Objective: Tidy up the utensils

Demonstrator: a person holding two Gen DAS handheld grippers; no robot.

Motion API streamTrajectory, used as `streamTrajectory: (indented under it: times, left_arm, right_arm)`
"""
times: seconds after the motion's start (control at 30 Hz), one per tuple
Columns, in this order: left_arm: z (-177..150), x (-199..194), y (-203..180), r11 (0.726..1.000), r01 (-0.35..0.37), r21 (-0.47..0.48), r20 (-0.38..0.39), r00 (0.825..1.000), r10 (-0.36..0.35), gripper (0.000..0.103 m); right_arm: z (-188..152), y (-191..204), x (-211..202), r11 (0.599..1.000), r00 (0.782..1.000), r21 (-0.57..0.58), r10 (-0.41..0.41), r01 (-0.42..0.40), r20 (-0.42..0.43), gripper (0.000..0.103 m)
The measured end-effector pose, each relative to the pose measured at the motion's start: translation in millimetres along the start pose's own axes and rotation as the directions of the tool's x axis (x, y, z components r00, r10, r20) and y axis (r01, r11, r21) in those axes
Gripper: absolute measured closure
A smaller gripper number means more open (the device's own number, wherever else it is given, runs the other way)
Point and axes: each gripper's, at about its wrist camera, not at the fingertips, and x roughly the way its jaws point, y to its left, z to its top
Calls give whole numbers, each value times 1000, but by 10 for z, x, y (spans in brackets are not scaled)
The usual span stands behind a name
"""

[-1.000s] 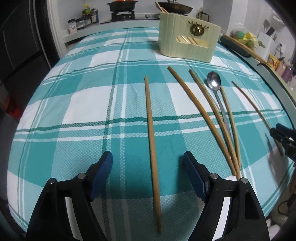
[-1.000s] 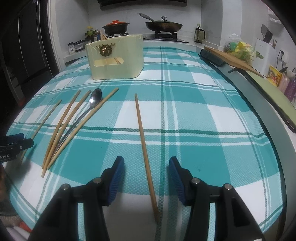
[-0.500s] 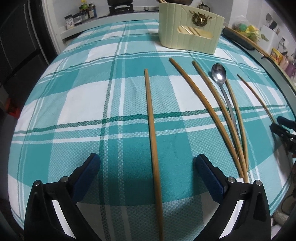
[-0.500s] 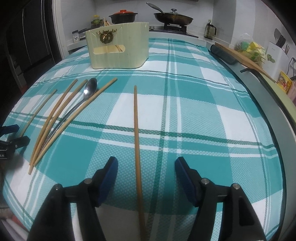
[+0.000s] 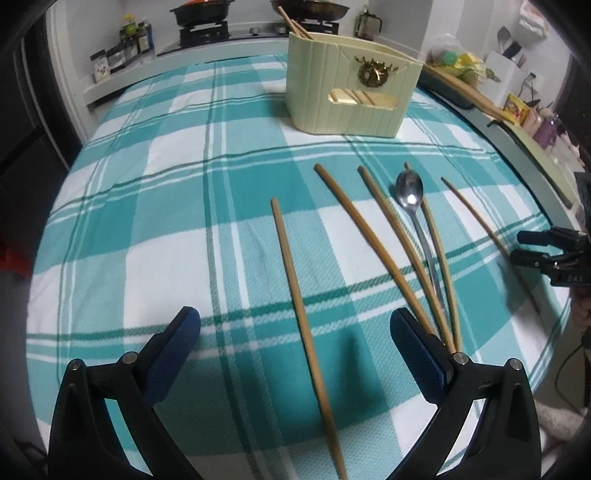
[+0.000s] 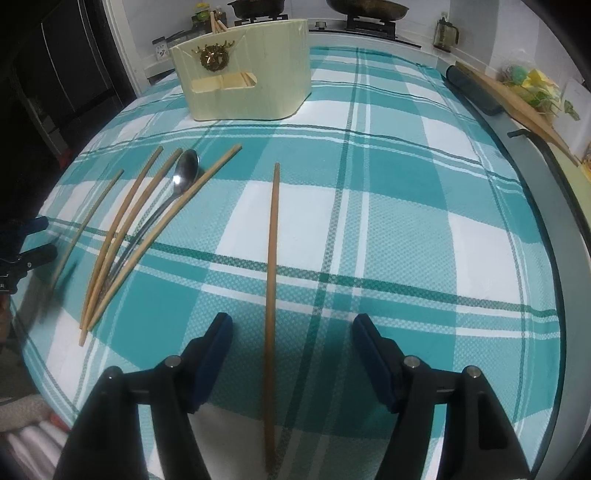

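Several wooden chopsticks and a metal spoon [image 5: 409, 192] lie on a teal plaid tablecloth [image 5: 147, 229]. My left gripper [image 5: 295, 326] is open, its jaws on either side of a lone chopstick [image 5: 299, 291], low over the cloth. My right gripper [image 6: 291, 334] is open, straddling another lone chopstick [image 6: 271, 266]. A cream utensil holder [image 5: 351, 92] with a gold emblem stands at the far side; it also shows in the right wrist view [image 6: 243, 70], with chopsticks in it. The spoon [image 6: 184, 173] lies among a fan of chopsticks [image 6: 129, 229].
The table's curved right edge [image 6: 554, 229] borders a counter with a cutting board [image 6: 517, 99] and bags. A stove with pots [image 5: 207, 11] stands behind. The right gripper shows at the right edge of the left wrist view [image 5: 543, 253].
Both grippers have opened wider around their chopsticks. The left view has pulled back a little, showing more of the holder and stove.
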Motion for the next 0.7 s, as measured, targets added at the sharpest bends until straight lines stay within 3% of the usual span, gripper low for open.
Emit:
streamTrajectory:
  times: [0.1, 0.2, 0.27, 0.47, 0.5, 0.57, 0.6, 0.7]
  left_arm:
    - [164, 149, 41, 1000, -5, 7, -16, 1000, 5, 1]
    - [277, 313, 47, 999, -35, 32, -44, 998, 37, 7]
    - [332, 422, 31, 997, -58, 55, -71, 996, 62, 19]
    - [454, 627, 16, 995, -58, 76, -117, 991, 67, 50]
    - [478, 631, 2, 995, -56, 78, -114, 991, 65, 58]
    - [530, 653, -47, 994, -54, 91, -109, 992, 64, 96]
    - [548, 664, -63, 995, -48, 91, -106, 993, 58, 97]
    - [604, 625, -46, 998, -32, 56, -77, 996, 36, 99]
  right_arm:
    - [182, -8, 41, 998, 998, 2, 58, -58, -3, 35]
    - [378, 61, 161, 996, 997, -35, 83, -83, -10, 46]
    - [500, 93, 287, 995, 996, -44, 84, -85, -30, 58]
    - [831, 234, 561, 993, 997, -117, 22, -30, -68, 71]
    - [887, 252, 597, 992, 997, -126, 5, -15, -76, 80]
    - [988, 284, 651, 990, 996, -144, -21, 8, -89, 92]
    - [1037, 295, 677, 988, 995, -152, -27, 12, -97, 97]
    - [1117, 314, 703, 986, 996, -167, -22, 6, -89, 97]
